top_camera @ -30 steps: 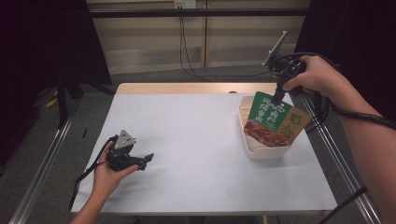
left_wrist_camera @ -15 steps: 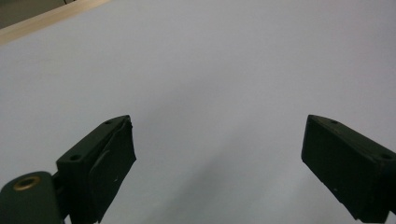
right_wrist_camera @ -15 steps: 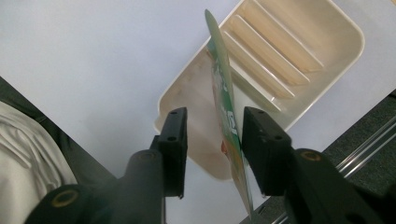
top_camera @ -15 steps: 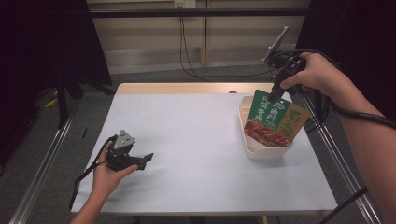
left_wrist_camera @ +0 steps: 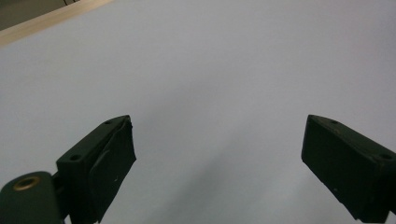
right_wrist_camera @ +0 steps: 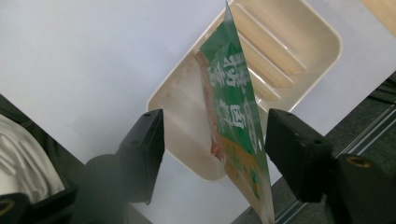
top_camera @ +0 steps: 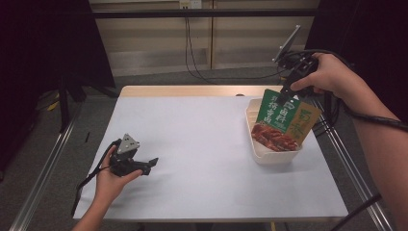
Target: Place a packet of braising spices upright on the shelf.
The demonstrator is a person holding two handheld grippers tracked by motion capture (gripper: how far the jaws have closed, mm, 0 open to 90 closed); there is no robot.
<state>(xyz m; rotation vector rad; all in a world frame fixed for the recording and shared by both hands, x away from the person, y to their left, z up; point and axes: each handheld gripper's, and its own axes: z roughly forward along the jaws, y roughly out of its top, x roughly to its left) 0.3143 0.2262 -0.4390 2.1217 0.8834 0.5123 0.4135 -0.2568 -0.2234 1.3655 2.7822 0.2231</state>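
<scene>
Between the right gripper's (right_wrist_camera: 212, 154) just-opening jaws, the food pouch (right_wrist_camera: 233, 116) is standing free, leaning in the tray (right_wrist_camera: 322, 44) below; it's risking tipping out unsupported. Left gripper (left_wrist_camera: 217, 168) is idling open.

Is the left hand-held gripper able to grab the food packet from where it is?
Probably not: the left hand-held gripper rests open at the table's near left, and the food packet stands in the tray far right.

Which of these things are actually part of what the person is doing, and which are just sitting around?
Part of the job:
- green food pouch, standing in the tray between the just-opened jaws
- cream tray
- right gripper, open around the pouch

Just there:
- left gripper, open over bare table
- wall cables
</scene>
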